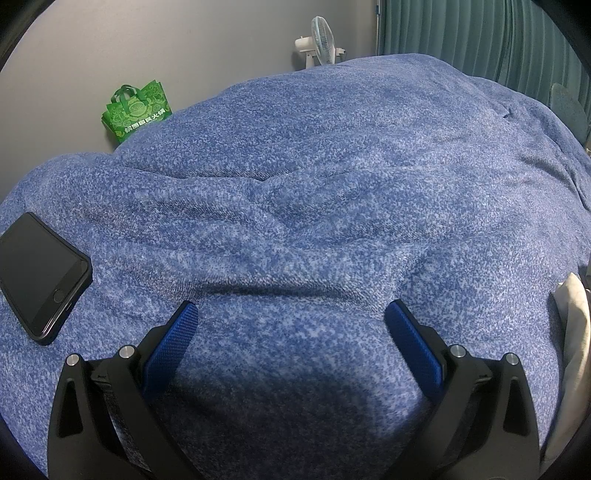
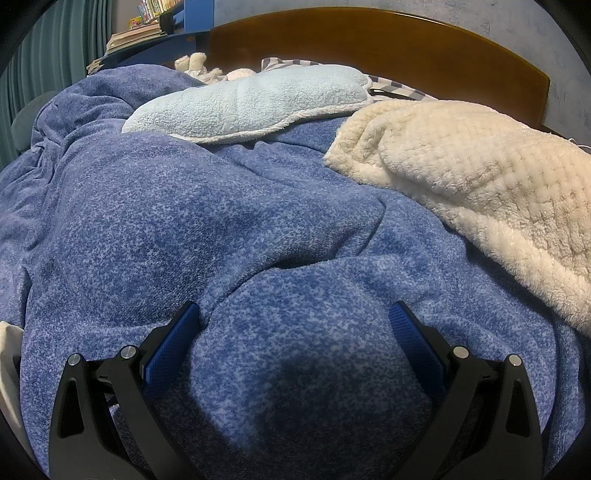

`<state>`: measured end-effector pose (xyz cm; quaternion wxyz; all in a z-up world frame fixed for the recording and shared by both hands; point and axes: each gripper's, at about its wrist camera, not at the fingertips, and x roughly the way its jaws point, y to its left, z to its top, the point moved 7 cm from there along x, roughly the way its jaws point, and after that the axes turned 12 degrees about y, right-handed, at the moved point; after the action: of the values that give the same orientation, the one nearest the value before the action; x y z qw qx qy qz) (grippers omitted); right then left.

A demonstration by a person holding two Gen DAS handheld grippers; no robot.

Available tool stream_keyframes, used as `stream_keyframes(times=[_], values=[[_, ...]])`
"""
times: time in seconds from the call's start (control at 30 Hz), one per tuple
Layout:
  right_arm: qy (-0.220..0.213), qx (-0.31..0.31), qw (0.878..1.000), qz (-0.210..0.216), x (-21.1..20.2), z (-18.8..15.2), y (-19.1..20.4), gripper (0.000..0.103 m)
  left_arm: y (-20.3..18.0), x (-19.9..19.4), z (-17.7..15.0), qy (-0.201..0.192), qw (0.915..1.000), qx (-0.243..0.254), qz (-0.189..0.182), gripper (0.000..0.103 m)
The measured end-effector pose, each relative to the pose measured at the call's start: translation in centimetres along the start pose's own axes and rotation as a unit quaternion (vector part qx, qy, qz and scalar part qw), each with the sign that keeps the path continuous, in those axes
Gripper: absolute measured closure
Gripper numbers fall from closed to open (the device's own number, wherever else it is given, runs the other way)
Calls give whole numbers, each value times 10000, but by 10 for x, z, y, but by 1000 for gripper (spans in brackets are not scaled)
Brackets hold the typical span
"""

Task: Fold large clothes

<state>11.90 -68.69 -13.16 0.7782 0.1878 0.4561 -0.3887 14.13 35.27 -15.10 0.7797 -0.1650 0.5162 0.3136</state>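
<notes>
A large speckled blue fleece cloth (image 1: 314,166) covers the bed and fills most of the left wrist view. My left gripper (image 1: 291,308) hovers low over it, open, with only the cloth's surface between its blue pads (image 1: 173,347). The right wrist view shows the same blue fleece (image 2: 147,229) rumpled into folds. My right gripper (image 2: 293,310) is open, with a raised hump of the fleece bulging between its pads (image 2: 413,343). A cream fluffy garment (image 2: 480,192) lies on the fleece at the right; a strip of it (image 1: 574,332) shows at the left wrist view's right edge.
A black phone (image 1: 40,273) lies on the fleece at the left. A green bag (image 1: 135,110) and a fan (image 1: 321,37) stand by the wall. A light blue pillow (image 2: 251,103) lies before the wooden headboard (image 2: 406,48). Green curtains (image 1: 480,33) hang behind.
</notes>
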Motion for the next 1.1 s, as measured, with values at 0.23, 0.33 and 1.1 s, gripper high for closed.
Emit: stream_keyframes(times=[0.23,0.33,1.1], values=[[0,1,10000,0,0,0,-1,6,0,0,0,0,10000,0,0,6],[0,2,10000,0,0,0,-1,6,0,0,0,1,10000,0,0,6],[-2,-6,10000,3,1,1,0,6,1,1,1,21,10000,4,16,6]])
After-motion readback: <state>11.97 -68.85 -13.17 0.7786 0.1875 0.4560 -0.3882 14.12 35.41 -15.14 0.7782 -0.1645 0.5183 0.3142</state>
